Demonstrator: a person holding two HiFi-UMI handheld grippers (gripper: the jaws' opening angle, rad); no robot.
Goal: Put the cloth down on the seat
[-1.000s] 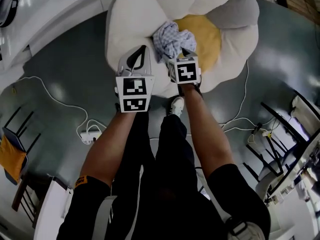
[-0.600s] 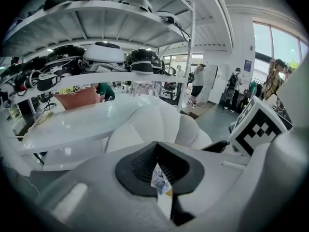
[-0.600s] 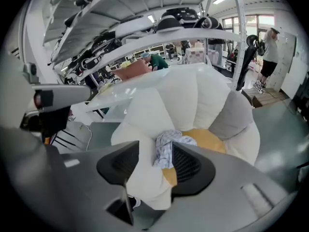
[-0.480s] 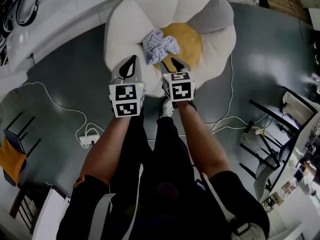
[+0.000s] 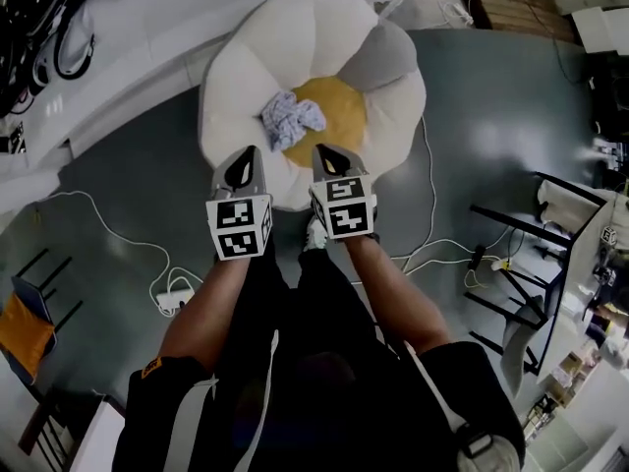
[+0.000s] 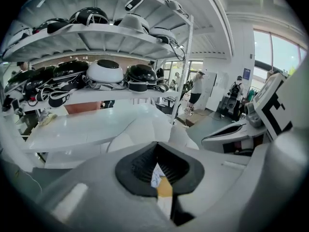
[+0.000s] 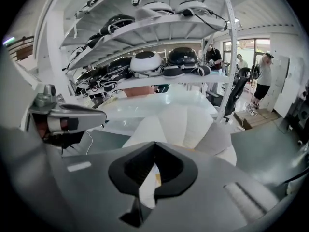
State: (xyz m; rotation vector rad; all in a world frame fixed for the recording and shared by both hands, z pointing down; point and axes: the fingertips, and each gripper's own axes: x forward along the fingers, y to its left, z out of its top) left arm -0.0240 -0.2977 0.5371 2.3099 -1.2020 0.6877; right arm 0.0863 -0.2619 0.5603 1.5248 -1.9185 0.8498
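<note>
The crumpled blue-and-white cloth (image 5: 291, 119) lies on the flower-shaped white seat (image 5: 236, 67), on the left edge of its yellow centre (image 5: 336, 116). Both grippers hang well above the seat's near edge, apart from the cloth. The left gripper (image 5: 246, 155) has its jaws together and empty; in the left gripper view a sliver of cloth (image 6: 156, 174) shows far below through the slot behind its tips (image 6: 155, 146). My right gripper (image 5: 322, 152) (image 7: 154, 146) has just been closing and is now shut, with nothing between its jaws.
A white cable (image 5: 98, 234) and a power strip (image 5: 177, 296) lie on the grey floor at left. Black chair frames (image 5: 511, 264) stand at right, an orange-seated chair (image 5: 20, 323) at far left. Shelves of helmets (image 6: 106, 71) rise behind the seat.
Both grippers have risen away from the seat. The right jaws, open beside the cloth a second ago, have shut empty. The cloth stays on the seat.
</note>
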